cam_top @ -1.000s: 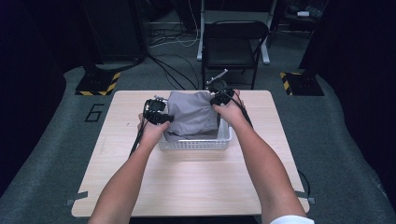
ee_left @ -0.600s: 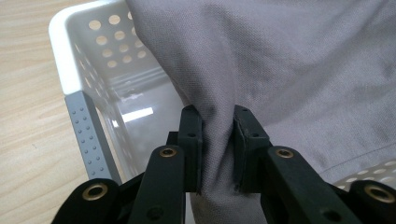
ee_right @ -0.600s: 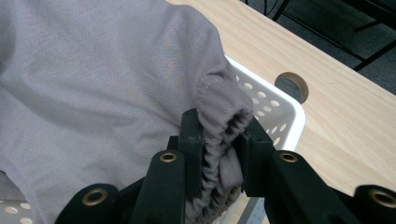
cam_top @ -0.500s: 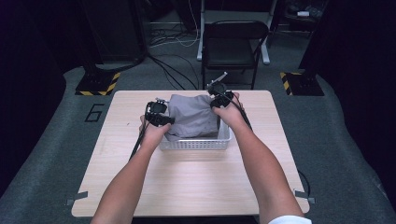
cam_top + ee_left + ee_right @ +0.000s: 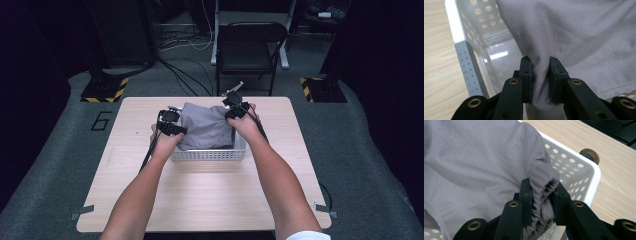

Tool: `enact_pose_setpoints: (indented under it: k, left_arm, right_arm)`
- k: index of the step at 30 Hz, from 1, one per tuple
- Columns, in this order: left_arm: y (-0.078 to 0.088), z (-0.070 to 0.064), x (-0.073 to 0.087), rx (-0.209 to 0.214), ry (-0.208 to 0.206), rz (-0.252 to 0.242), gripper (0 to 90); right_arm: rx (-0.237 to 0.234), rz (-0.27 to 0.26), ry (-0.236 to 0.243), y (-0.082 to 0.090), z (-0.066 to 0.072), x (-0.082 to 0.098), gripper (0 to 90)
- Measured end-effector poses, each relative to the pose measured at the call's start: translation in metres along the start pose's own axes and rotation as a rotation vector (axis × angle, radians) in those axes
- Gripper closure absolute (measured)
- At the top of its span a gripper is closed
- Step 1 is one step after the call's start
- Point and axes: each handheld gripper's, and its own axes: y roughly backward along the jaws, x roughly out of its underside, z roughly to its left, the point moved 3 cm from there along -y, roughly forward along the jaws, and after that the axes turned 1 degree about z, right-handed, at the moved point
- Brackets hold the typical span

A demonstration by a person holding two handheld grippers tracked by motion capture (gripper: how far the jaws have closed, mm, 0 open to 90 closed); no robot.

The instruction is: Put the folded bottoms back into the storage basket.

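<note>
Both grippers are clamped on the grey cloth (image 5: 205, 127) that hangs over the white perforated basket (image 5: 210, 155) on the wooden worktop (image 5: 210, 200). Left gripper (image 5: 172, 127) pinches a bunched fold at the cloth's left edge; in the left gripper view the fabric (image 5: 574, 37) is squeezed between its black pads, with the basket's wall (image 5: 469, 37) and grey corner post just beside. Right gripper (image 5: 236, 107) grips a gathered, ribbed hem at the far right corner, seen pressed between its pads in the right gripper view (image 5: 541, 195), above the basket rim (image 5: 584, 175). Most of the cloth sits raised between the two hands, its lower part draped into the basket
</note>
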Motion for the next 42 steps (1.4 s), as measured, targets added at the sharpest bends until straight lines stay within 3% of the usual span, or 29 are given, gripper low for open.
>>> enact_pose_setpoints:
  k: [11,33,39,42]
  left_arm:
    - [-0.003,0.006,0.004,-0.007,0.010,0.005,74.9]
    - [-0.011,0.001,0.009,-0.007,0.019,0.016,72.3]
    - [-0.008,0.004,0.009,-0.018,0.025,0.009,56.7]
    - [-0.005,0.004,0.008,-0.022,0.033,0.000,55.5]
  right_arm:
    - [-0.004,0.002,-0.003,-0.010,0.005,0.001,73.6]
    - [0.013,0.010,0.001,-0.021,0.002,0.001,73.1]
    - [0.024,0.017,-0.011,-0.025,0.003,0.002,59.4]
    - [0.026,0.027,-0.024,-0.027,0.003,0.004,55.2]
